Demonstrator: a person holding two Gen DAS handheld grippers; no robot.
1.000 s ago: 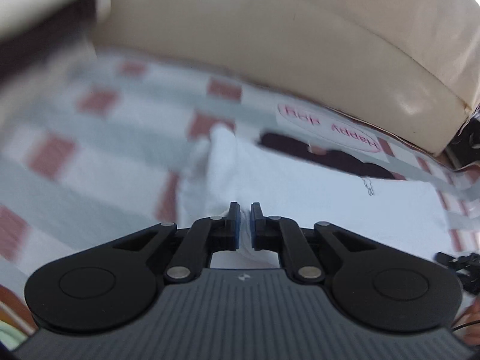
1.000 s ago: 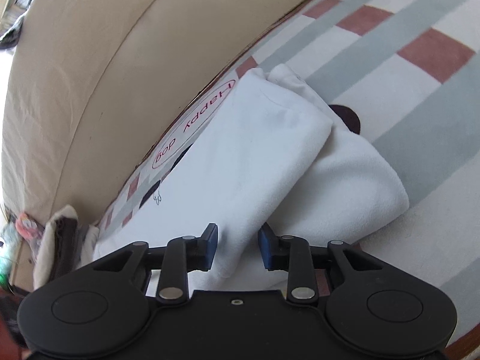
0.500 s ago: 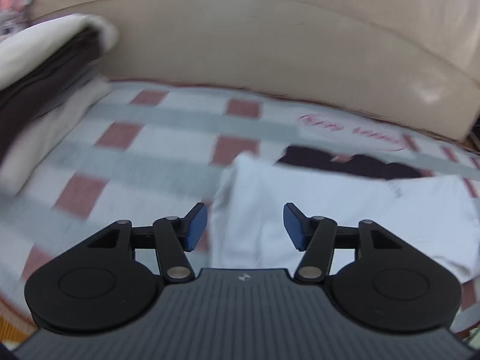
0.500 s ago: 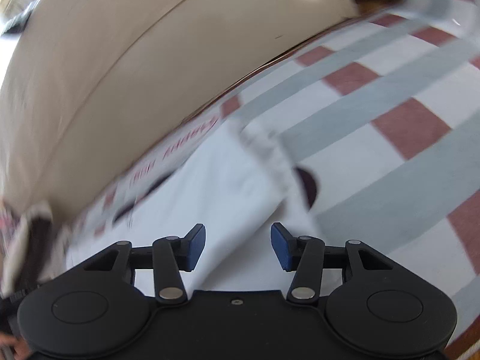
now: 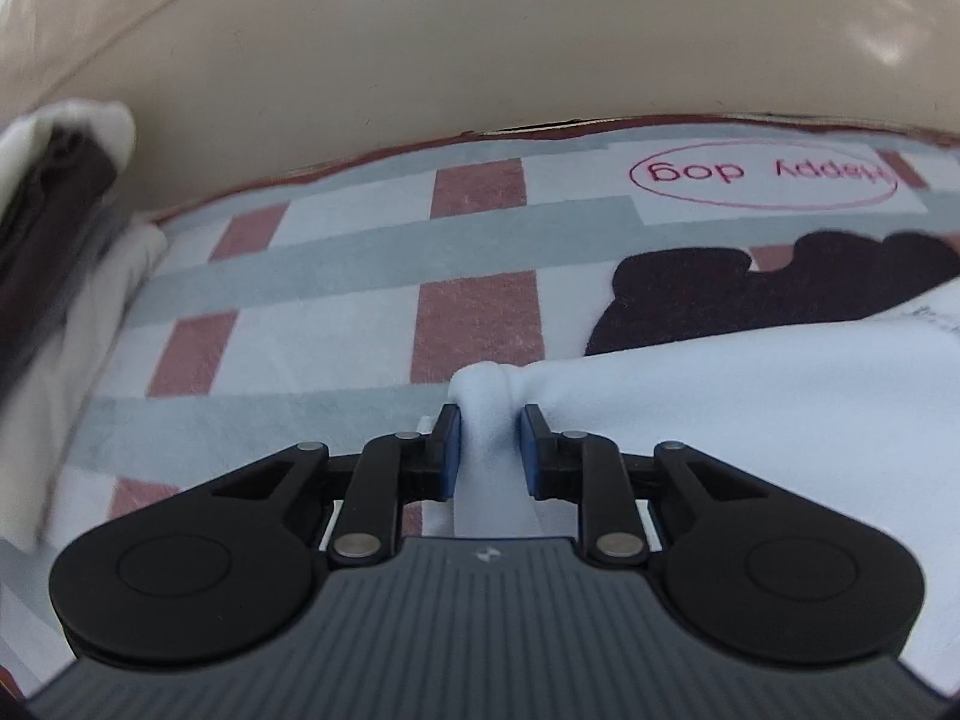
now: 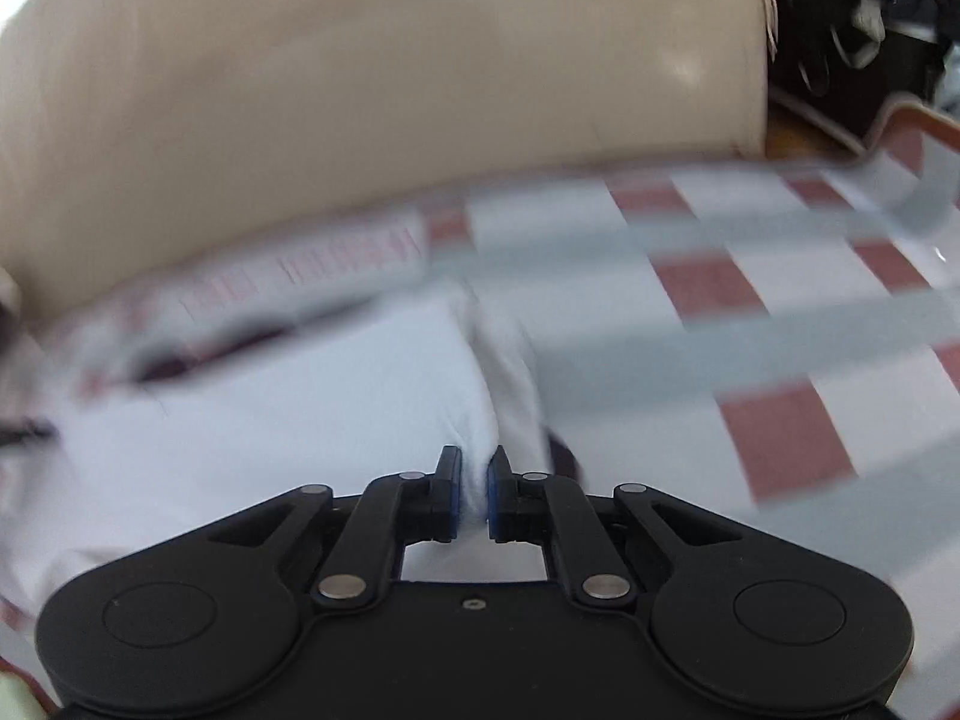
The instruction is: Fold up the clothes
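A white garment [image 5: 750, 420] lies folded on a checked blanket and spreads to the right in the left wrist view. My left gripper [image 5: 489, 438] is shut on the garment's bunched left corner, which pokes up between the blue pads. In the right wrist view the same white garment [image 6: 288, 420] stretches to the left, blurred by motion. My right gripper [image 6: 474, 486] is shut on its right edge, with a thin fold of white cloth pinched between the pads.
The checked blanket [image 5: 336, 264] has grey, white and red squares, a dark dog shape [image 5: 768, 288] and a "happy dog" label [image 5: 762, 177]. A cream sofa back [image 5: 480, 60] rises behind. A stack of folded clothes [image 5: 54, 252] sits at left. Dark clutter [image 6: 864, 30] lies beyond the sofa's right end.
Both grippers were open half a second ago and have shut on the white garment, the left on its left corner, the right on its right edge. Both have moved closer and lower.
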